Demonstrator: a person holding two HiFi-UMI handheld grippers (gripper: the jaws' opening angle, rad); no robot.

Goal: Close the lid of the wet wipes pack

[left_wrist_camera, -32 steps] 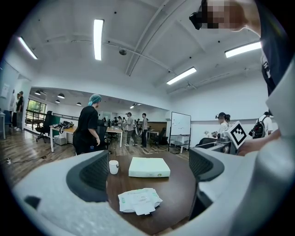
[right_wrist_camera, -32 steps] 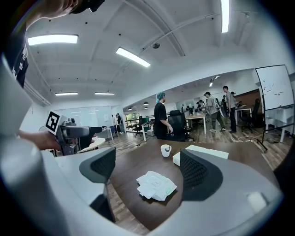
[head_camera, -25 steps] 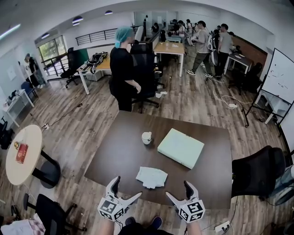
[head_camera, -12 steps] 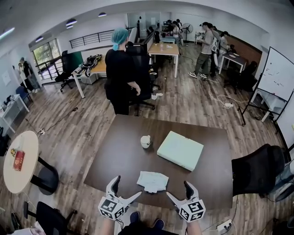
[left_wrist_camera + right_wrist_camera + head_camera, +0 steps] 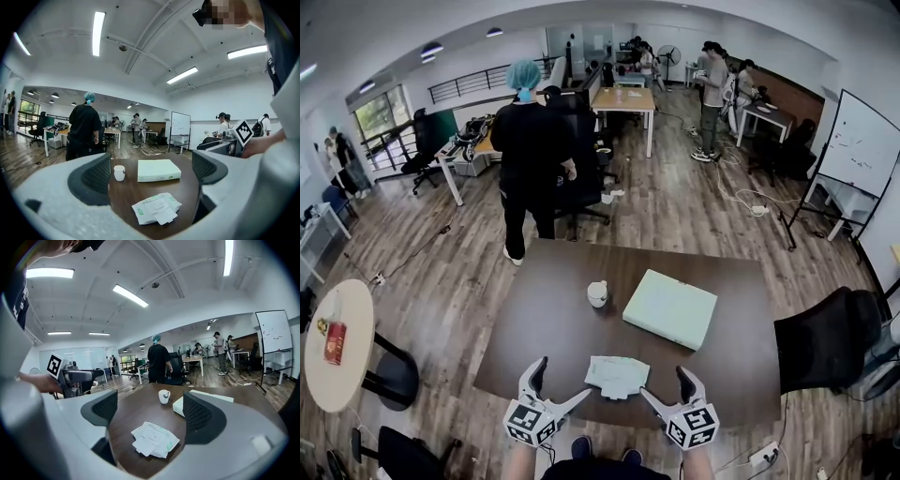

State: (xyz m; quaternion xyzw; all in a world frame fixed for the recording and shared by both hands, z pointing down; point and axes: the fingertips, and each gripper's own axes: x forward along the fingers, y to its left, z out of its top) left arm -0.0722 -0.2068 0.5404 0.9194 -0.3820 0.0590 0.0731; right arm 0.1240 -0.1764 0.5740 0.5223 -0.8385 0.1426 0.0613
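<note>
step: approach. Lid not yet touched; neither tool was on the pack.
task thing: wet wipes pack [image 5: 617, 375] lay flat on the brown table [image 5: 534, 319], near its near edge, between the two tools and just ahead of them.
lid: white flap looked folded out from the pack's middle toward the near edge, so open by my read. Whether a wipe poked out of the opening, couldn't tell.
left gripper [image 5: 562, 379]: jaws stood apart, nothing between the pads; pack seen beyond them in the left gripper view.
right gripper [image 5: 664, 384]: jaws apart too, empty; pack showed ahead and slightly left in the right gripper view.
next move (judgement): bring one tool over the flap, tip it back onto the opening and press it flat. The other probably had to pin the pack, since the soft pack looked likely to slide.
risk (judgement): pack sat close to the table edge, and a push could shove it off.
cup [image 5: 597, 293]: white, upright, behind the pack; contents not visible.
box [image 5: 670, 307]: pale green, flat, closed, right of the cup and apart from it; contents hidden.
</note>
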